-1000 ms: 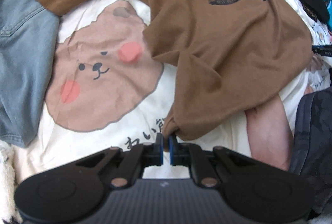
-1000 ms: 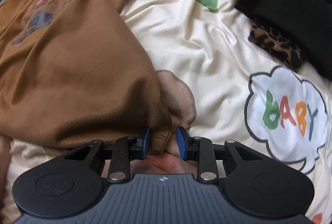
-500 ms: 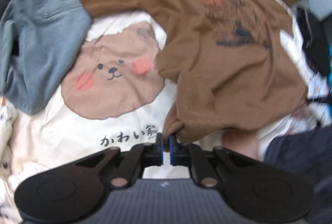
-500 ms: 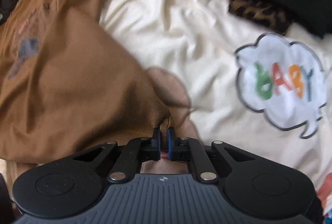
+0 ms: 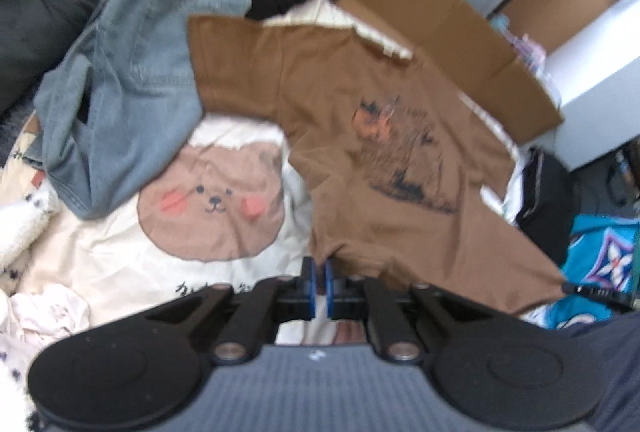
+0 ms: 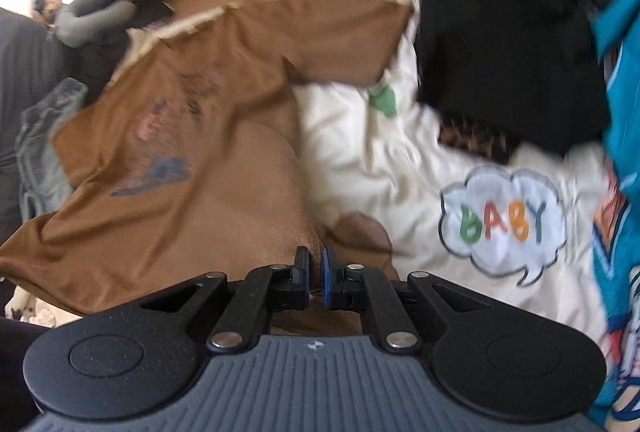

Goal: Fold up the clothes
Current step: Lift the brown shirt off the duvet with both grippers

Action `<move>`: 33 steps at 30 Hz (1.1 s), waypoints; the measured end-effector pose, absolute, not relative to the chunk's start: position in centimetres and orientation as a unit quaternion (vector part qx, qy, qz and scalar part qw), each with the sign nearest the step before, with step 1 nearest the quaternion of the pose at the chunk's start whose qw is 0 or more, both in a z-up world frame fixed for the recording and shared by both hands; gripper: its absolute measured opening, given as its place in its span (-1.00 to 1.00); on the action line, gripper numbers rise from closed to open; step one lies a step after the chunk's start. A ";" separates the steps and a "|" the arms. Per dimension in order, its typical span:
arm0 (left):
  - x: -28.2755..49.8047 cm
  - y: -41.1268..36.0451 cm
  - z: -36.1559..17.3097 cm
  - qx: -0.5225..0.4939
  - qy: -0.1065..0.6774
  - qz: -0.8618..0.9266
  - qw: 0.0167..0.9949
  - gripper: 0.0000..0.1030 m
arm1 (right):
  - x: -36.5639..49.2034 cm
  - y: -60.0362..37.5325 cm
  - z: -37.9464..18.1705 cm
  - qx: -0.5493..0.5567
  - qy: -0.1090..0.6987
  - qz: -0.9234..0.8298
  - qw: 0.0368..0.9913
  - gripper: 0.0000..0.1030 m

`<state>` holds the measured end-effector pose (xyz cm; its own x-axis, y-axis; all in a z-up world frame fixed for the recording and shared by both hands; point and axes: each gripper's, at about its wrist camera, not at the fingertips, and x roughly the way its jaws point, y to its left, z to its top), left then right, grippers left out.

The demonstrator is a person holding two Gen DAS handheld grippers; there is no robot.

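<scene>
Both pictures are bright with soft daylight. The light looks strongest at the top left of the right wrist view, where a white patch is washed out. Both are blurry from movement: the print on the brown shirt (image 5: 400, 152) is smeared, and the black clothes (image 6: 504, 44) have fuzzy edges. The left tool (image 5: 318, 286) and right tool (image 6: 315, 278) look sharp up close. Straight things bend near the round edges. Shadows are soft and faint.

Bedroom: cartoon bedspread (image 5: 120, 256), strewn clothes (image 5: 132, 80)
</scene>
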<state>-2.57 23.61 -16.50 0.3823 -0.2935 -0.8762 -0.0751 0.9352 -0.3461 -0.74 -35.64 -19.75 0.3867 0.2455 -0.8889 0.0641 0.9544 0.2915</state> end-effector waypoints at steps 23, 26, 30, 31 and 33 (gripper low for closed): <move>-1.2 25.9 -7.4 -0.246 0.484 -0.047 0.838 -0.94 | 4.6 -35.9 -6.2 0.115 0.472 0.075 0.871 -0.92; -2.1 26.4 -8.6 -0.250 0.502 -0.040 0.827 -0.94 | 3.8 -36.2 -7.4 0.109 0.492 0.074 0.861 -0.92; -3.5 27.1 -11.8 -0.253 0.546 -0.029 0.798 -0.94 | 2.3 -36.4 -10.8 0.105 0.533 0.070 0.837 -0.92; -3.8 27.2 -12.7 -0.254 0.557 -0.026 0.791 -0.94 | 1.9 -36.4 -11.7 0.103 0.543 0.069 0.830 -0.92; -4.2 27.3 -14.5 -0.244 0.580 -0.023 0.777 -0.94 | 1.2 -36.5 -13.4 0.101 0.563 0.067 0.818 -0.92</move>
